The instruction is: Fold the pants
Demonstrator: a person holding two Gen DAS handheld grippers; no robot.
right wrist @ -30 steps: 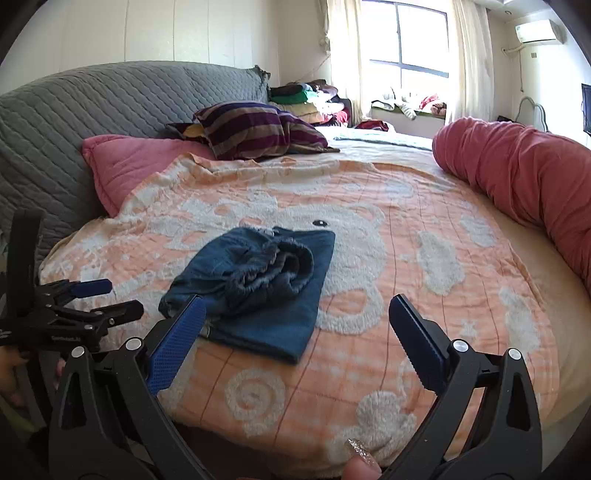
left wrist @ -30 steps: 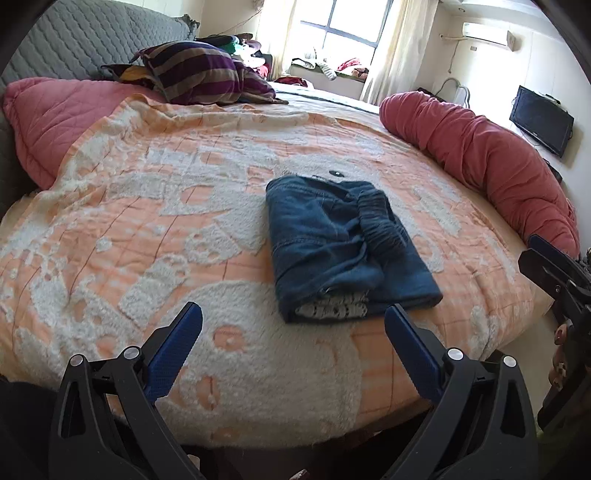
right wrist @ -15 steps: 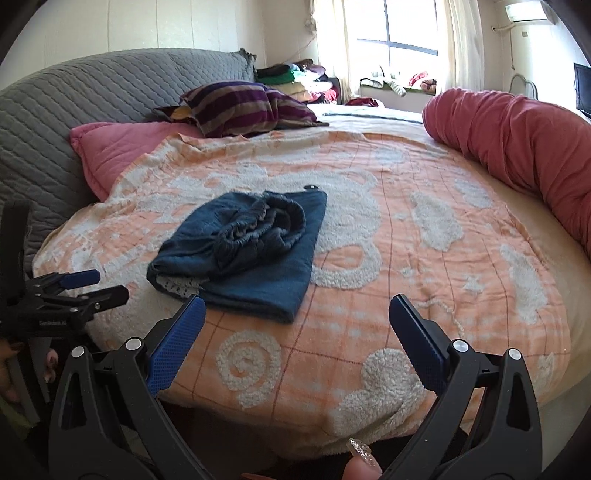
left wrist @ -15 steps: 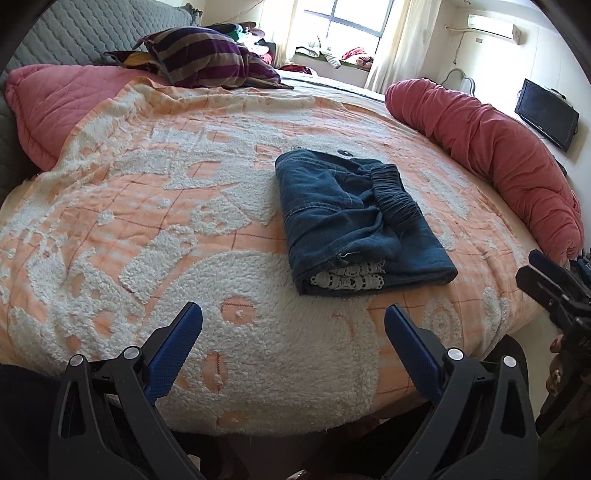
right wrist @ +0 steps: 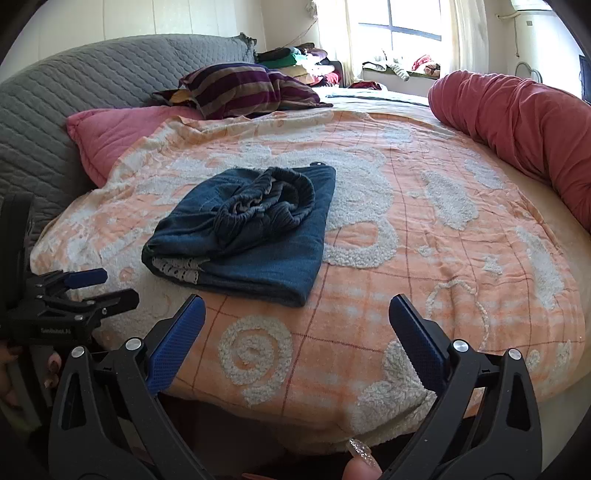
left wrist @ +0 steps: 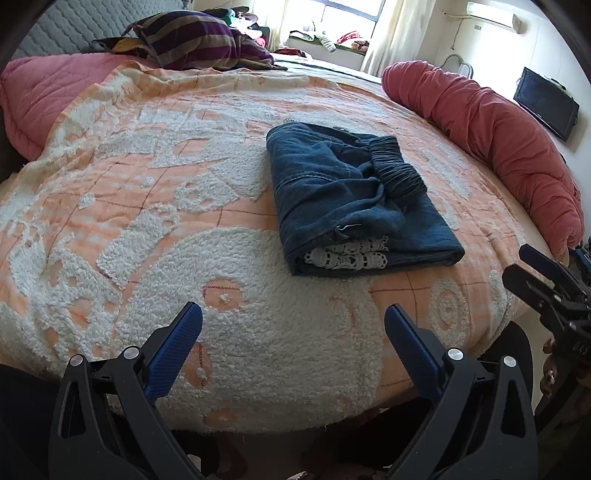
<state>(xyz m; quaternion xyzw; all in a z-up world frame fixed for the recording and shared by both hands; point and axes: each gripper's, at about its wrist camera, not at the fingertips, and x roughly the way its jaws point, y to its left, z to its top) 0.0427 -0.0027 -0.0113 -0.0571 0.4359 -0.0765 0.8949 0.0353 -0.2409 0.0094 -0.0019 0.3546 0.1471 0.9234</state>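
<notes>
Both tools gape wide, empty, short of folded pants.

We note a bright curtained window, grey quilted headboard, pale walls, and possibly a wall-mounted television.

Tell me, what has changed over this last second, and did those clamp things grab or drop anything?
Both cameras have closed in on the bed: the folded pants sit larger and nearer in each view. Nothing was grabbed or dropped. The left gripper and right gripper stayed open and empty throughout, short of the bed's edge. The pants kept the same folded shape and spot on the orange blanket; the pillows did not move.
</notes>
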